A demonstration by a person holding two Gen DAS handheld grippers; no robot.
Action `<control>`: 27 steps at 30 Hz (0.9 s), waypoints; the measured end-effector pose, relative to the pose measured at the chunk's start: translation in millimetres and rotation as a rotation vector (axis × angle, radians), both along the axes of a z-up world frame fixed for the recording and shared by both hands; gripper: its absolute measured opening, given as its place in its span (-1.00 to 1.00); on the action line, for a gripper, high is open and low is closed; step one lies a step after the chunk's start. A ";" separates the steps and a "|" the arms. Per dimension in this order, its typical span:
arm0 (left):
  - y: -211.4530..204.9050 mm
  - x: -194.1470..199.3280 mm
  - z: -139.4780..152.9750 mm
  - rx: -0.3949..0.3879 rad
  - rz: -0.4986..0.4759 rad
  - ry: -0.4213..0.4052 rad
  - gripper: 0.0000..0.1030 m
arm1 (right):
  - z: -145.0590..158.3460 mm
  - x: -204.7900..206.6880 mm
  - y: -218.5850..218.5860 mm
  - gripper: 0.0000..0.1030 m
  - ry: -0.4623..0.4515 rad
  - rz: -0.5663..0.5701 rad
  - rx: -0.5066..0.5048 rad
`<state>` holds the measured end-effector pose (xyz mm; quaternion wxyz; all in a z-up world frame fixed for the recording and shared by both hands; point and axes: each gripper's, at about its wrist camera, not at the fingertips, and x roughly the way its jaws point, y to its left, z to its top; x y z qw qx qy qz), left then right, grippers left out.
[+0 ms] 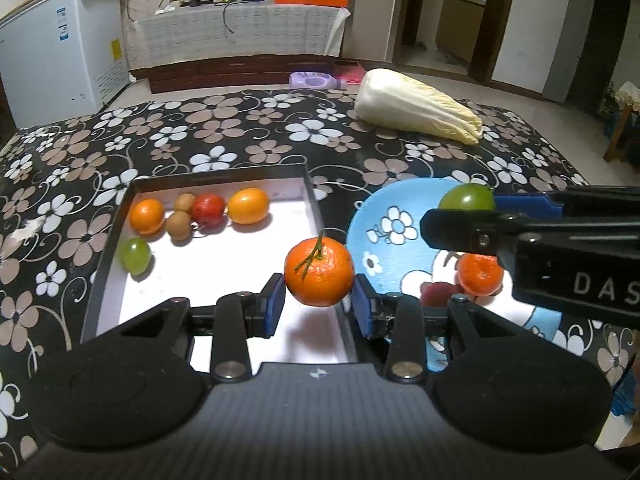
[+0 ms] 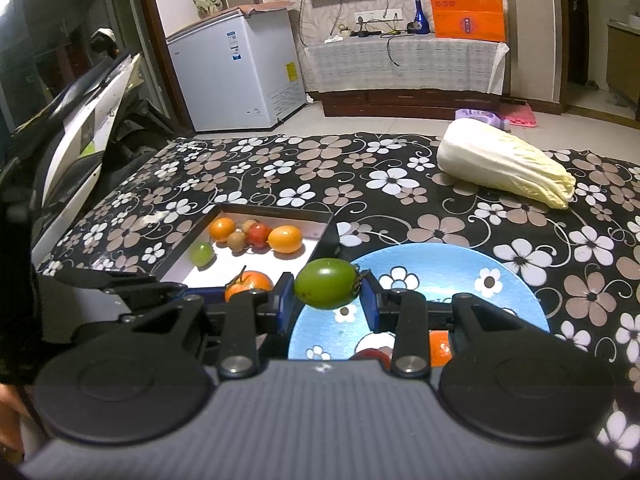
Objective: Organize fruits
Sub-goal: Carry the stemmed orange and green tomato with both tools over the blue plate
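Note:
My left gripper [image 1: 319, 304] is shut on an orange tangerine [image 1: 319, 272] with a green stem, held above the right part of the black-rimmed box [image 1: 105, 256]. The box holds several fruits: an orange [image 1: 147, 216], two brown kiwis [image 1: 179, 224], a red fruit [image 1: 208, 209], a yellow-orange fruit [image 1: 248, 205] and a green grape [image 1: 136, 256]. My right gripper [image 2: 326, 300] is shut on a green tomato [image 2: 326, 284] above the left part of the blue plate [image 2: 500, 292]. The plate holds a tangerine [image 1: 479, 274] and a red fruit [image 1: 438, 294].
A napa cabbage [image 1: 416, 106] lies at the far right of the flowered tablecloth [image 1: 240, 140]. A white freezer [image 2: 236, 72] and a covered bench [image 2: 400, 64] stand beyond the table. A scooter [image 2: 80, 128] is to the left.

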<state>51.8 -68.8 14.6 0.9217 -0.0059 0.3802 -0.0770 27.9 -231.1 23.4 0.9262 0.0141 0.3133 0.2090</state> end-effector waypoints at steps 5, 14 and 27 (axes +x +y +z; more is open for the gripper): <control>-7.4 -0.2 -0.7 -0.003 -0.020 0.000 -0.17 | -0.1 -0.8 -6.2 -0.26 0.001 -0.008 -0.003; -13.8 0.8 -4.0 -0.004 -0.035 0.008 -0.17 | 0.1 -1.3 -17.6 -0.26 0.000 -0.030 -0.002; -26.4 -2.9 -5.7 0.002 -0.073 0.002 -0.17 | -8.3 0.7 -43.5 -0.26 0.024 -0.103 -0.035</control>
